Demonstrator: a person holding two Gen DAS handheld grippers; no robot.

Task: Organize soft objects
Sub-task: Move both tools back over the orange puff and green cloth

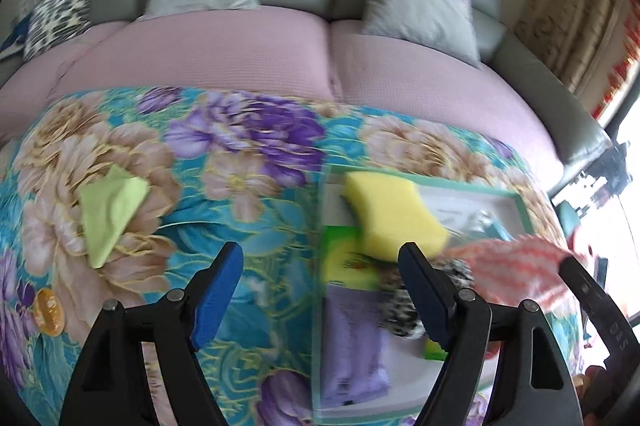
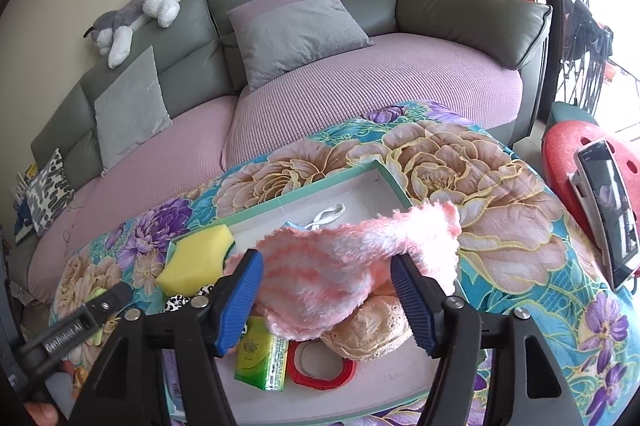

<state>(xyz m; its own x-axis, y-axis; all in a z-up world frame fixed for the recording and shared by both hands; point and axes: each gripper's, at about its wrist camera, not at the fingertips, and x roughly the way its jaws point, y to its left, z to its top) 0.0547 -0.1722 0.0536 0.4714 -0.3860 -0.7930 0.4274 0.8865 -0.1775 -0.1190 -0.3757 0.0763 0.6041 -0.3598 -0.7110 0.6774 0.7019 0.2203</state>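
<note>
The right gripper (image 2: 326,300) stands wide, and the pink fluffy cloth (image 2: 352,266) lies loose between its blue pads, half over the rim of the shallow box (image 2: 304,192). The left gripper (image 1: 320,290) is wide too, holding nothing, above the yellow sponge (image 1: 394,216) at the box edge. Further out, a green cloth (image 1: 110,208) lies alone on the flowered blanket (image 1: 240,162). It looks light and limp; I would pinch it at a folded bunch, not a thin corner.
</note>
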